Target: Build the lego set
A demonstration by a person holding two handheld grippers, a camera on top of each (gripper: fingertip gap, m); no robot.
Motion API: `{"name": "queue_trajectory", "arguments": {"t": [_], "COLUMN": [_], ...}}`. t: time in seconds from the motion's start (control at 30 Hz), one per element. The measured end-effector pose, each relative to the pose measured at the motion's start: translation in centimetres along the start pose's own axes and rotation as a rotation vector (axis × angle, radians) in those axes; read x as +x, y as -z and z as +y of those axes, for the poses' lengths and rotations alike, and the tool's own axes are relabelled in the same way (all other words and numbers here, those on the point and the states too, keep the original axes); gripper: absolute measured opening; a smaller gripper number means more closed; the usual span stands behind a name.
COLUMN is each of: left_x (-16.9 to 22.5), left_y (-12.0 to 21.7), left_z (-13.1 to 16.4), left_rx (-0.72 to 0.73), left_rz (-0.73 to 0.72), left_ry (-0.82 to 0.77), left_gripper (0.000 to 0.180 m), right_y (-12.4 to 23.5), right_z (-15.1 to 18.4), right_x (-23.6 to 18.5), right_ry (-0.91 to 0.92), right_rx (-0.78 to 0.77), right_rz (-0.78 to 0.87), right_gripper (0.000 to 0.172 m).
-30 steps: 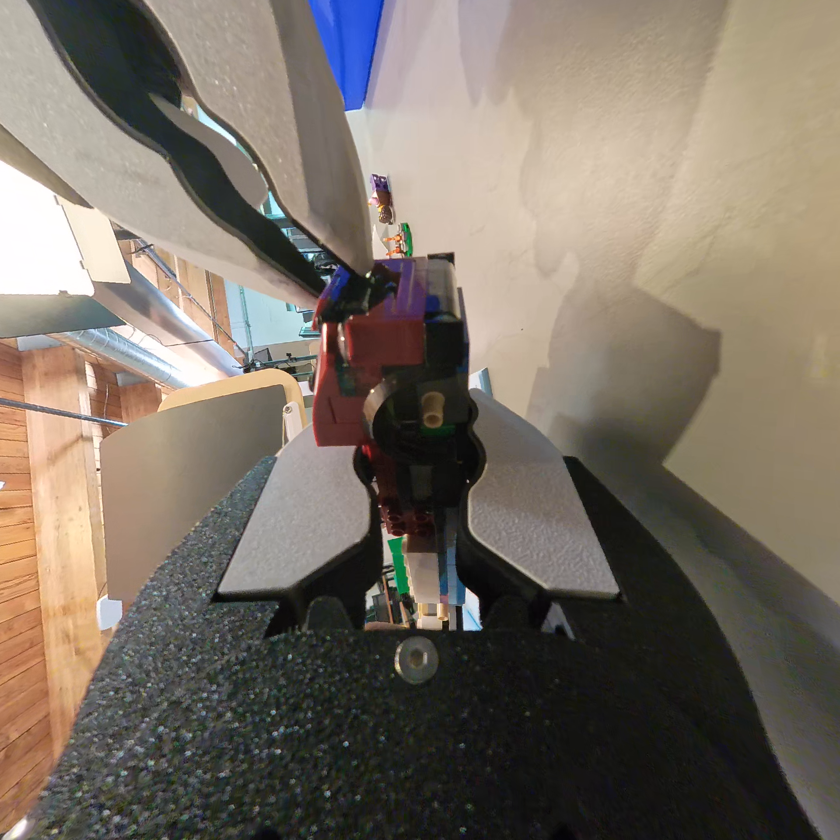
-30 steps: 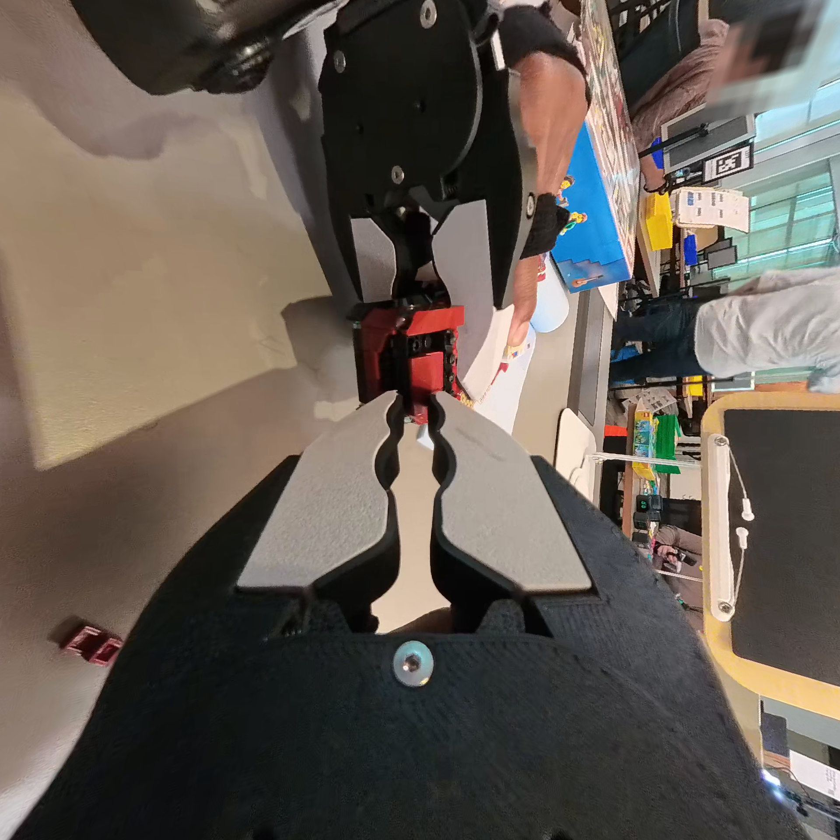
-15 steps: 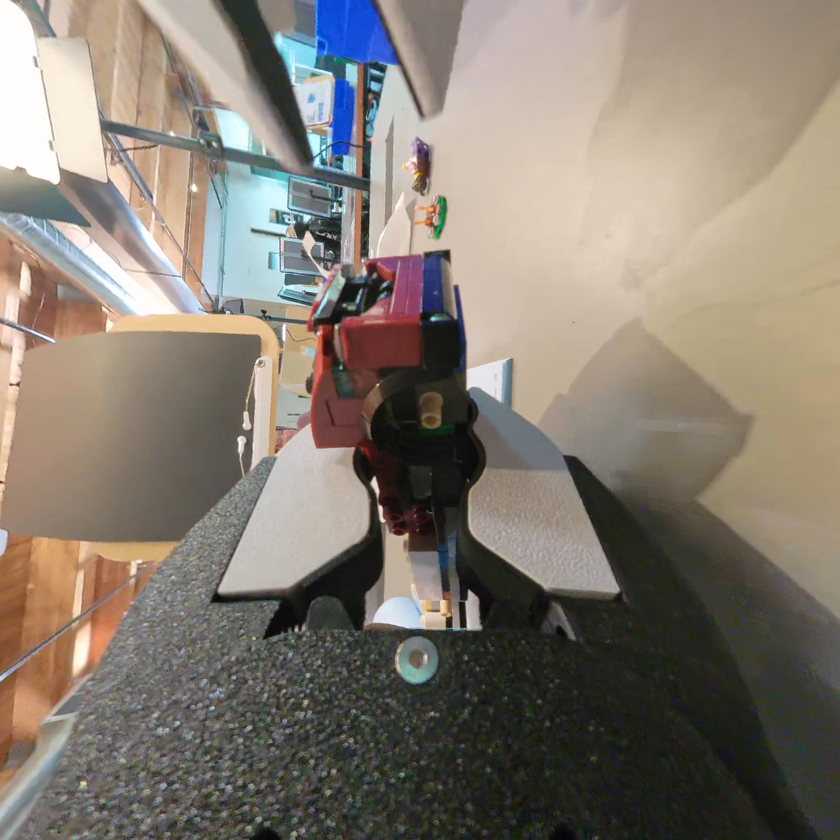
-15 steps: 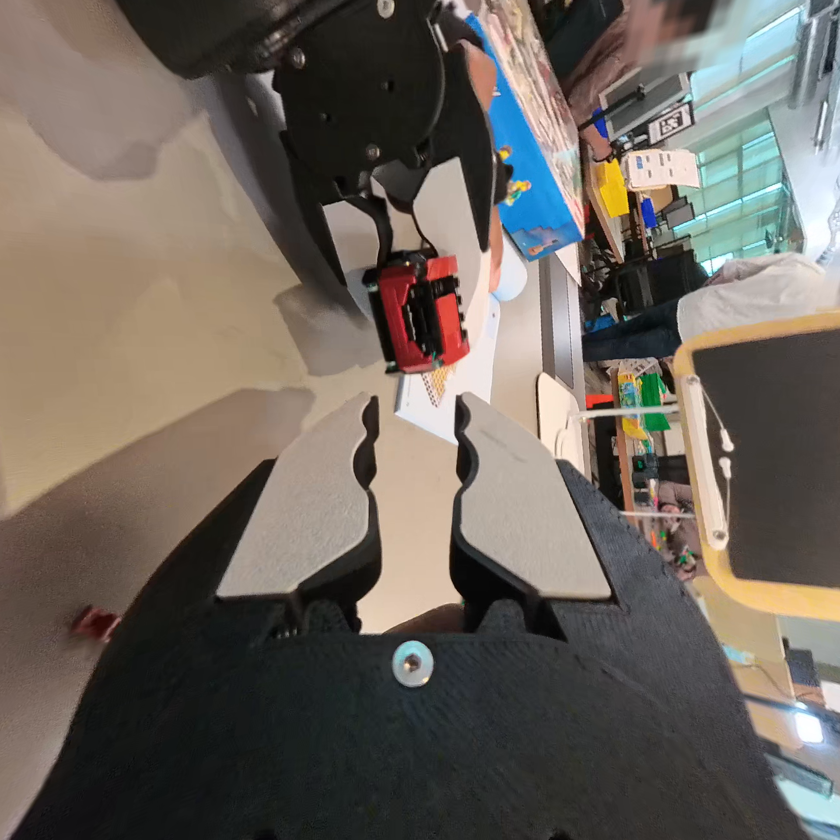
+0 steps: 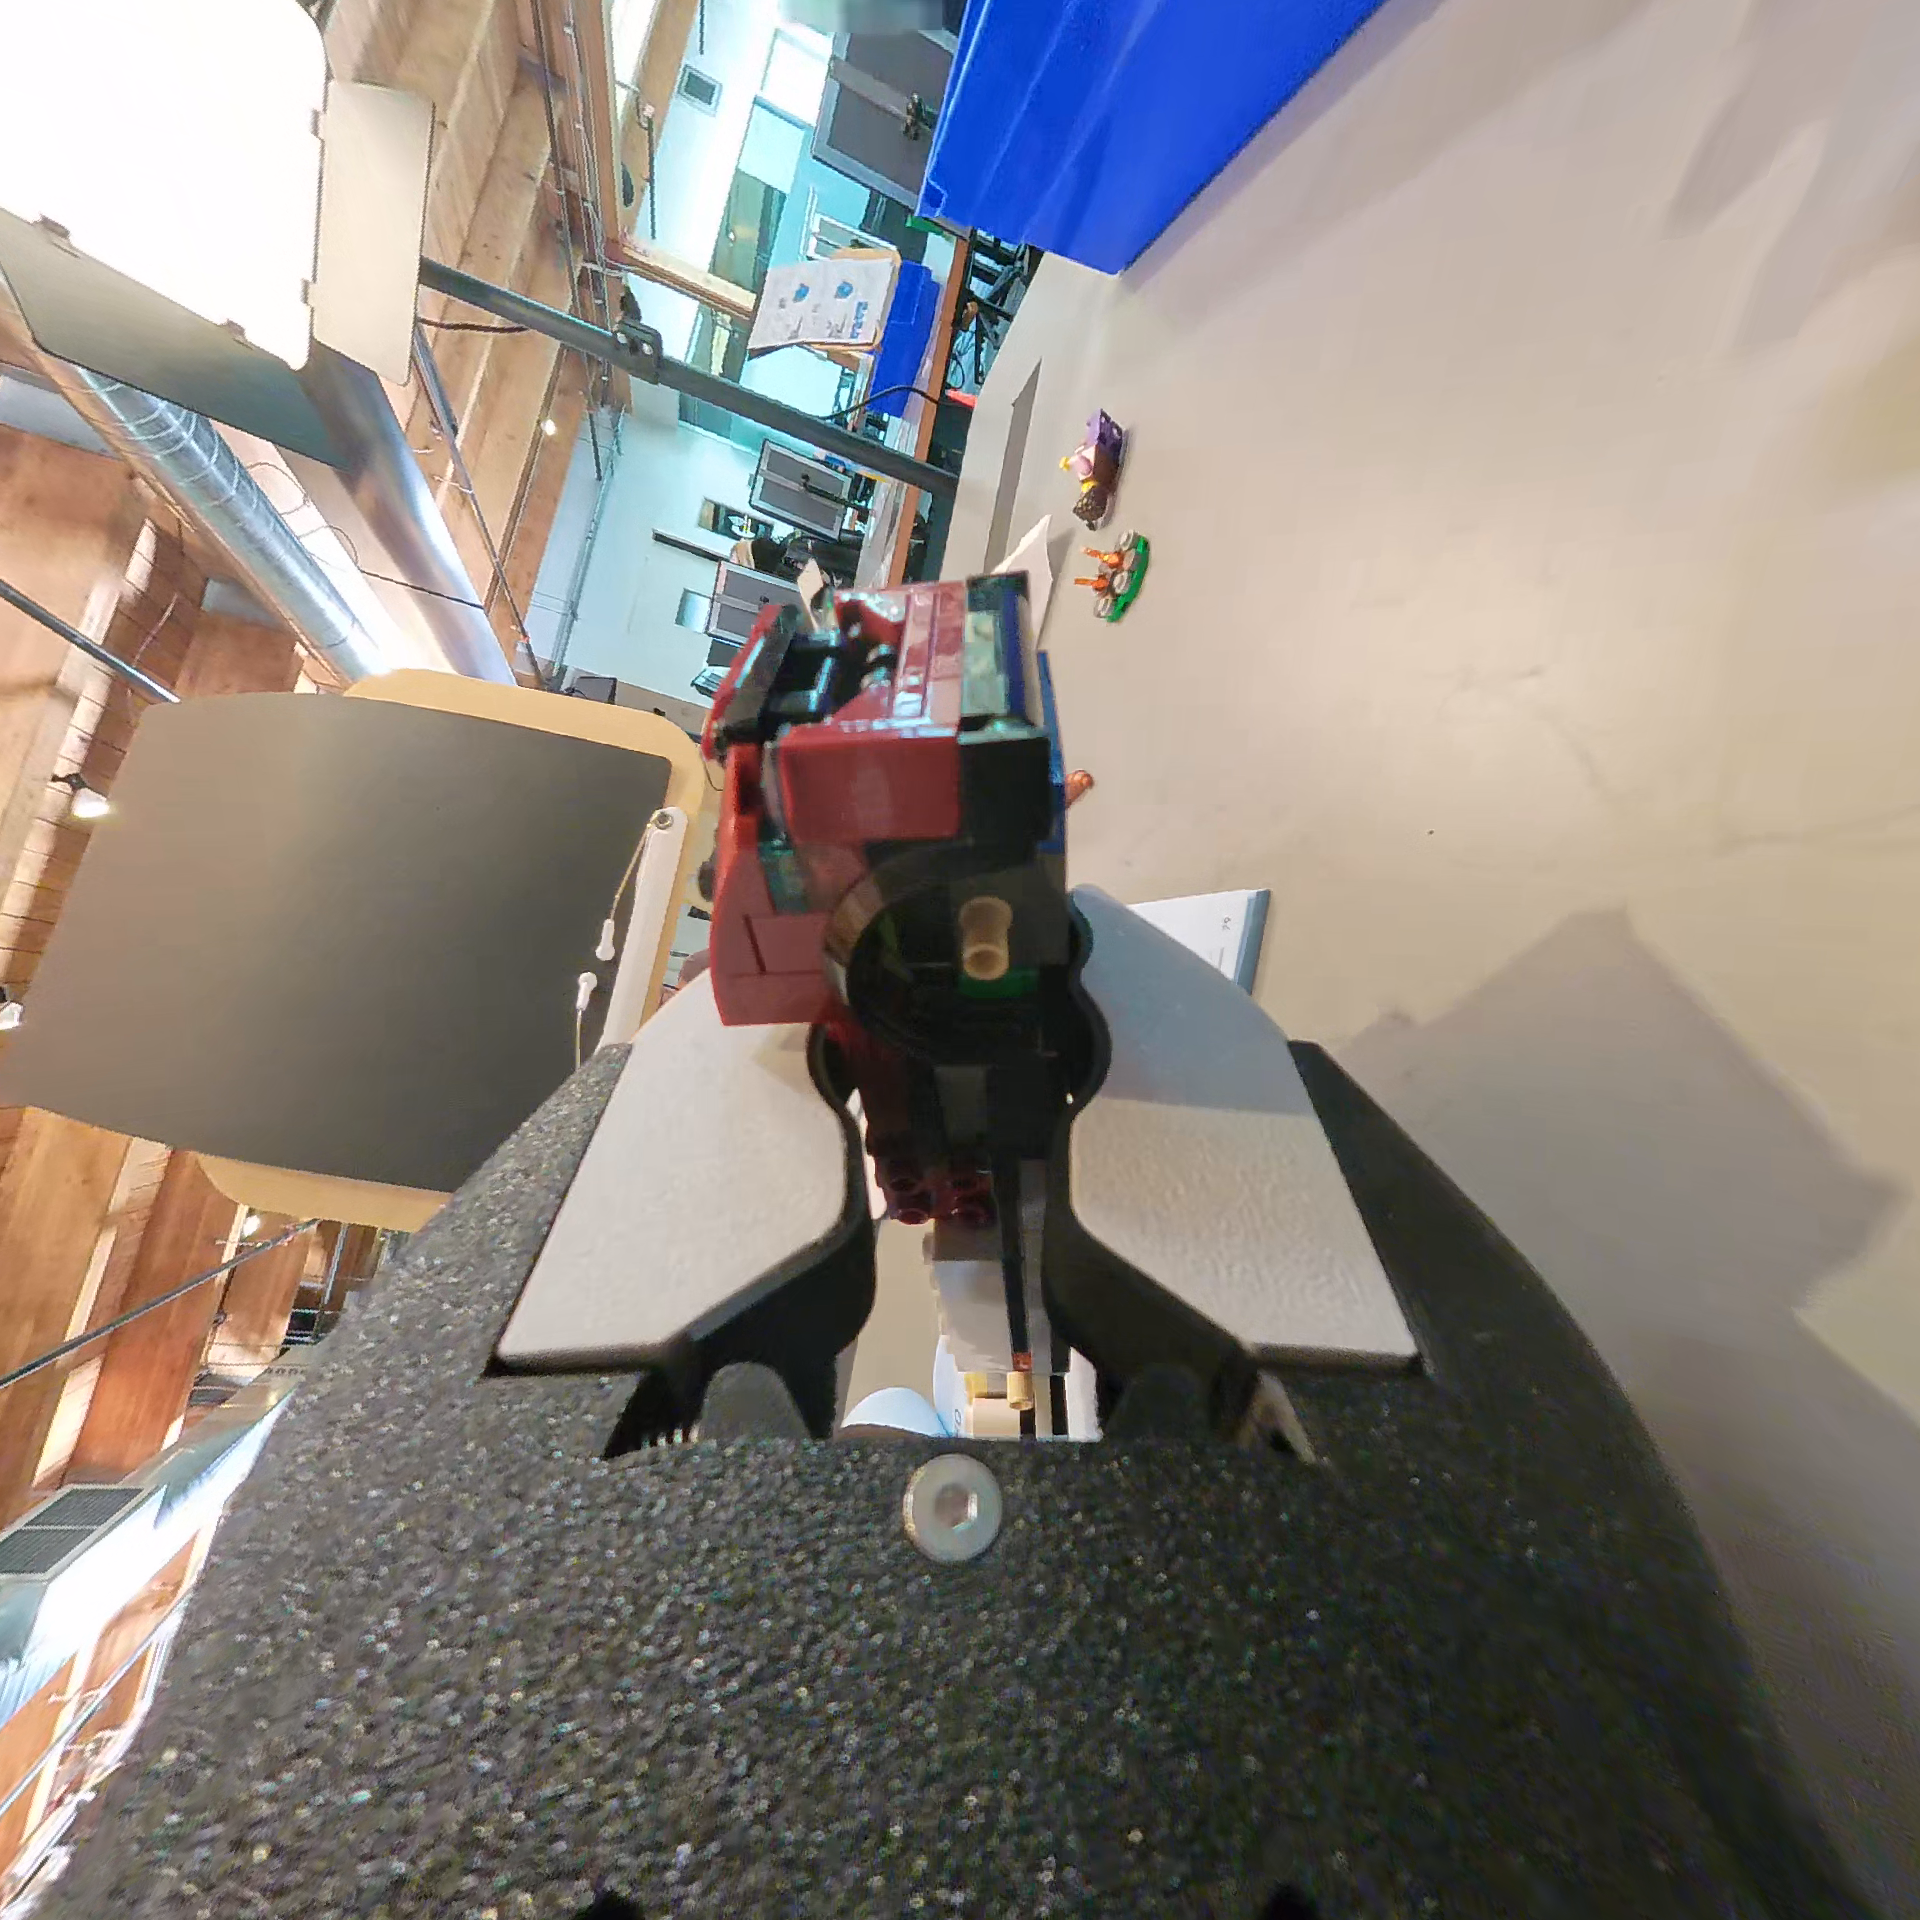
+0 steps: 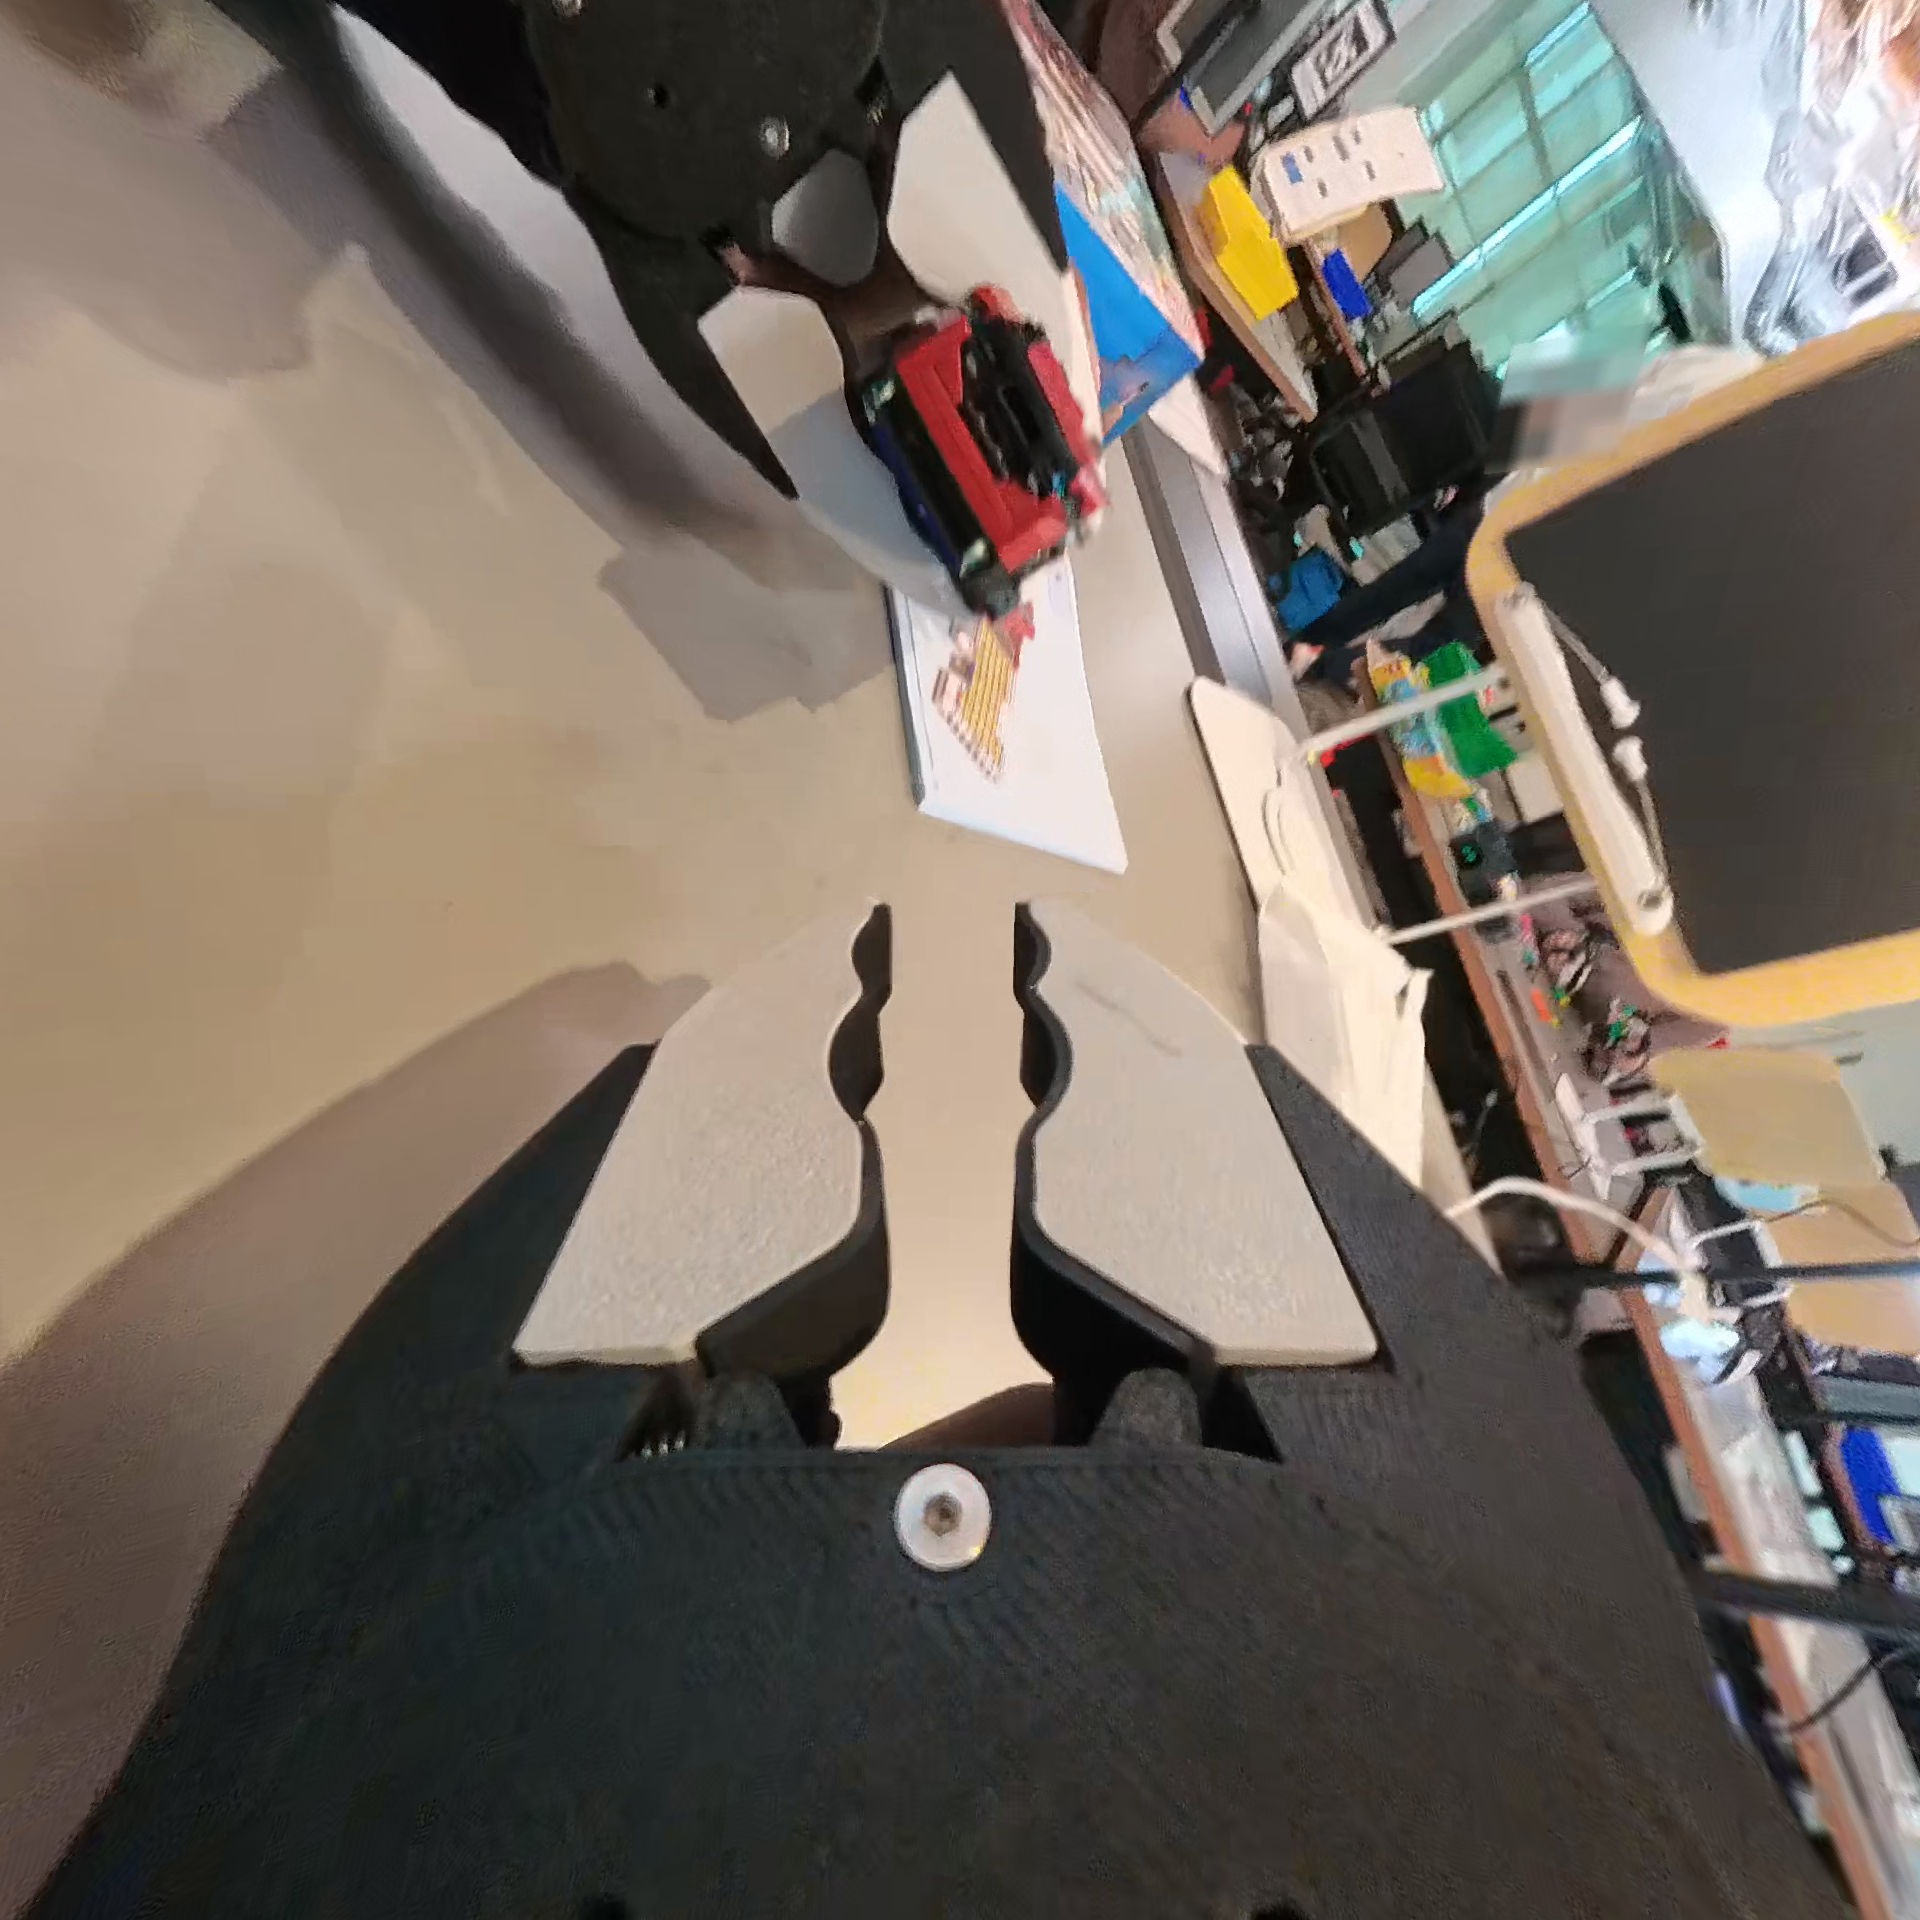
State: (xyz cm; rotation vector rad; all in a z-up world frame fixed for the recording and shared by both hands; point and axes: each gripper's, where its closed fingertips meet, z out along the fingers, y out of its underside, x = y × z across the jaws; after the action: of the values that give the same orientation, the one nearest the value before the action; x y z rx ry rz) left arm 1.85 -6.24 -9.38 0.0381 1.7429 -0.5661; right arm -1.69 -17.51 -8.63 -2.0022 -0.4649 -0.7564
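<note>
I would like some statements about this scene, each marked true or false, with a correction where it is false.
1. The left tool grips a red and black brick model. True.
2. The right tool holds a brick. False: its fingers stand apart with only bare table between them.
3. A white booklet lies on the table. True.
4. The blue box stands beside the small green brick piece. False: the box lies farther off, apart from it.
5. The right tool touches the model. False: it is well apart from it.
</note>
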Motion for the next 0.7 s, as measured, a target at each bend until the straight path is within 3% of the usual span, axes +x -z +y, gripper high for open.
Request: {"name": "queue_trajectory", "arguments": {"t": [0.03, 0.23, 0.37, 0.57, 0.7], "left_x": [0.0, 0.3, 1.1, 2.1, 2.4], "left_y": [0.0, 0.0, 0.1, -0.2, -0.2], "left_z": [0.0, -0.2, -0.7, -1.5, -1.4], "left_rx": [0.001, 0.002, 0.009, 0.021, 0.013], "left_rz": [-0.002, 0.010, 0.039, 0.074, 0.089], "left_ry": [0.003, -0.003, -0.050, -0.075, -0.091], "left_gripper": [0.035, 0.035, 0.035, 0.035, 0.035], "right_y": [0.5, 3.1, 3.0, -0.7, -2.7], "right_z": [0.7, 4.3, 4.2, -2.8, -7.1], "right_x": [-0.3, -4.1, -5.2, -0.2, 0.5], "right_ry": [-0.021, -0.128, -0.143, 0.113, 0.222], "right_rx": [-0.025, -0.176, -0.173, 0.005, 0.105], "right_rz": [-0.009, -0.107, -0.107, 0.185, 0.174], "right_gripper": [0.022, 0.021, 0.022, 0.020, 0.012]}}
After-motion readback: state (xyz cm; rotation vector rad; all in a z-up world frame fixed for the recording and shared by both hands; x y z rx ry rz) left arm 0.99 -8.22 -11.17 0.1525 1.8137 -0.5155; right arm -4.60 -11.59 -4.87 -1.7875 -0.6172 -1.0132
